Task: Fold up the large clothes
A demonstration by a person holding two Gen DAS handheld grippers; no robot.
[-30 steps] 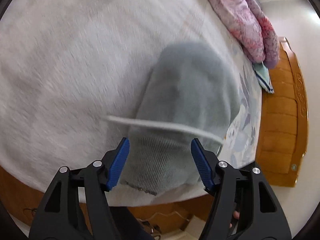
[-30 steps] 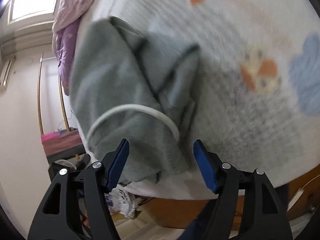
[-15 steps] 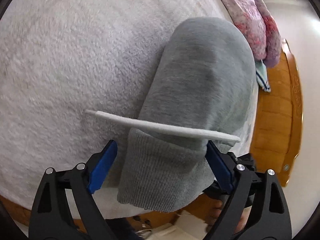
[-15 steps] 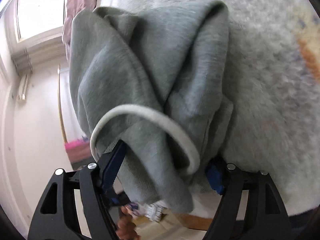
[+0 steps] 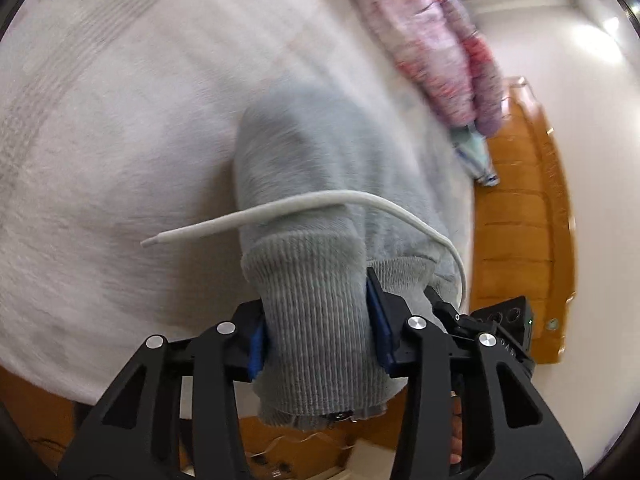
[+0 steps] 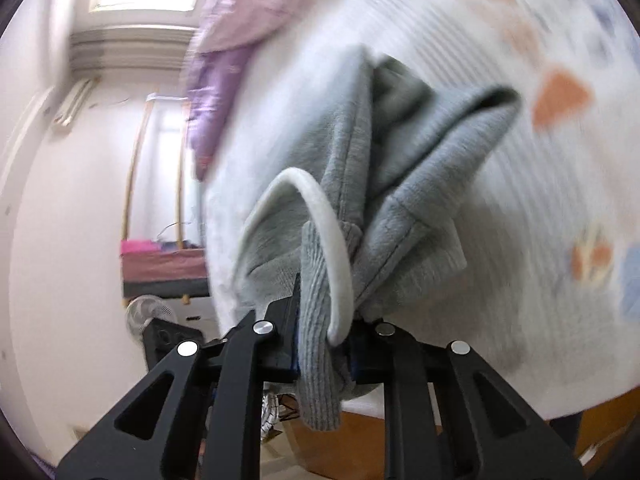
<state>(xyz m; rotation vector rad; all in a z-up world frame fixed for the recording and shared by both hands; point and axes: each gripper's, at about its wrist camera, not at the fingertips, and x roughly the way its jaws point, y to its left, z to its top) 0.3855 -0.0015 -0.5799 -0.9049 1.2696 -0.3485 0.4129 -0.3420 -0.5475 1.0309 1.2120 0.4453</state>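
Note:
A grey sweatshirt lies on a white patterned bed cover, near the bed's front edge. My left gripper is shut on its ribbed hem. A white drawstring arcs above the hem. In the right wrist view the same sweatshirt is bunched in folds, and my right gripper is shut on a ribbed edge with a white cord loop over it. Both views are motion-blurred.
A pink and purple quilt lies at the bed's far side; it also shows in the right wrist view. A wooden bed frame runs on the right. A fan and a low bench stand on the floor beyond.
Both grippers were open around the sweatshirt's edge and have now closed on the ribbed fabric. The garment has lifted and bunched between them.

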